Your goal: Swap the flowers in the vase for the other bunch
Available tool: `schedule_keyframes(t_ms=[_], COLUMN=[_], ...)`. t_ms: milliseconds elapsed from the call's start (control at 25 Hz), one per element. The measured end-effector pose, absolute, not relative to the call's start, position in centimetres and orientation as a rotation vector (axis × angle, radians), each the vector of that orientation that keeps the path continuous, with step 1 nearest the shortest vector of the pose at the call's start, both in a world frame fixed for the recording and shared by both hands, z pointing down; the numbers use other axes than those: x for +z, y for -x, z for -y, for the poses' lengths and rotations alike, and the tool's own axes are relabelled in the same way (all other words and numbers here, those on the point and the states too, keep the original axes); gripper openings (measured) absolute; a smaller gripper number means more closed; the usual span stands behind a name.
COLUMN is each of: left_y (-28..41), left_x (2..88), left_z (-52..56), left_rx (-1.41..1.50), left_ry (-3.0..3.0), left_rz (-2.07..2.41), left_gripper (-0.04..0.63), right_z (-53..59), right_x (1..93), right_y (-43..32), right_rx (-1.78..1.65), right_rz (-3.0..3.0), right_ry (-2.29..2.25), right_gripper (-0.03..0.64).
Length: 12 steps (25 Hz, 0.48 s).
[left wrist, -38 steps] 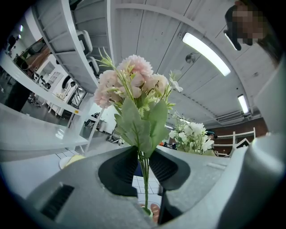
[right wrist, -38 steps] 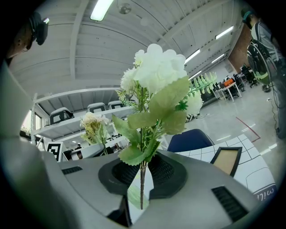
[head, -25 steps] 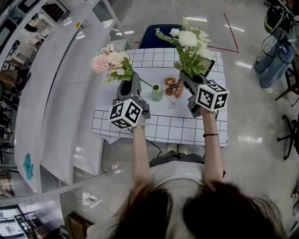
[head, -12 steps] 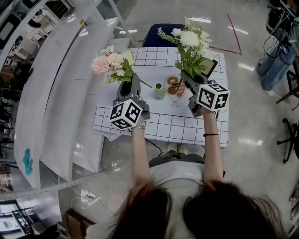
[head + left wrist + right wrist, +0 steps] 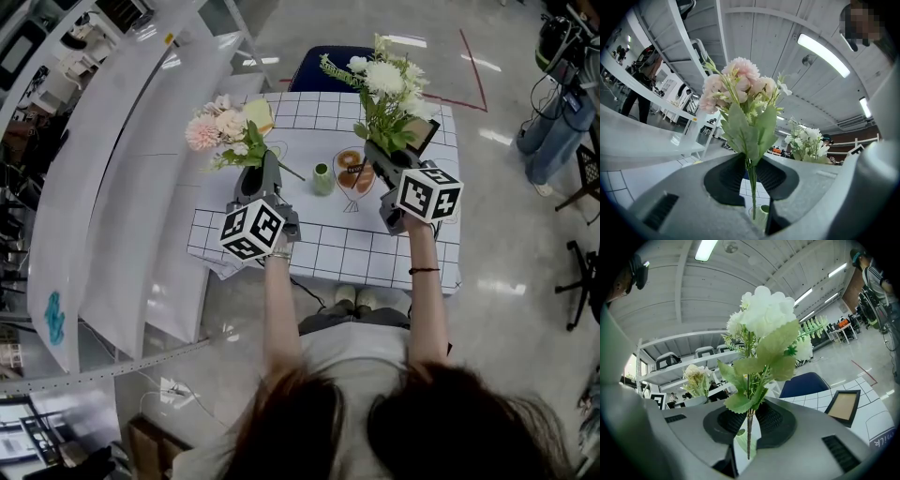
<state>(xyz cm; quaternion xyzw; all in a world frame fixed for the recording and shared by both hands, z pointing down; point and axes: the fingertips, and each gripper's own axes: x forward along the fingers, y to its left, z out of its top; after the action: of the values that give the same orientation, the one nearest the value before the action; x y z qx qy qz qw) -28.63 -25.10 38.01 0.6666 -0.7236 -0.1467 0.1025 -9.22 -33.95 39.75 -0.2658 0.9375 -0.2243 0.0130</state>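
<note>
Mid-swap, the vase [image 5: 322,178] stands empty on the counter [image 5: 328,253]; the left tongs [image 5: 751,171], just tightened on the pink bunch [image 5: 740,89], should probably lower its stem in next, while the right tongs [image 5: 749,420] grip the white bunch [image 5: 766,315].

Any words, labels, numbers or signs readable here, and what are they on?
Nothing reads clearly.
Tablecloth print, right gripper view: cut off and blurred, unreadable.
Dark label on the donut drawing, head view: too small to read.
Marker cubes: black-and-white square patterns only, no letters or numbers.
</note>
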Motion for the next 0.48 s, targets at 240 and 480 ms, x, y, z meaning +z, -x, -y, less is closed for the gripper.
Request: schedule_keyframes(t_ms=[240, 480], left_y=[28.75, 28.84], left_x=[38.14, 38.19], left_z=[24.67, 24.15], left_rx=[-0.418, -0.414], left_ry=[-1.957, -1.955], left_rz=[2.153, 2.162], left_gripper=[0.074, 0.074], right_z=[33.71, 33.49], right_x=[39.68, 39.56], right_y=[9.18, 8.93], right_rx=[-0.696, -0.693], right_rz=[-2.921, -2.917], right_ry=[0.822, 0.828], right_gripper=[0.054, 0.054])
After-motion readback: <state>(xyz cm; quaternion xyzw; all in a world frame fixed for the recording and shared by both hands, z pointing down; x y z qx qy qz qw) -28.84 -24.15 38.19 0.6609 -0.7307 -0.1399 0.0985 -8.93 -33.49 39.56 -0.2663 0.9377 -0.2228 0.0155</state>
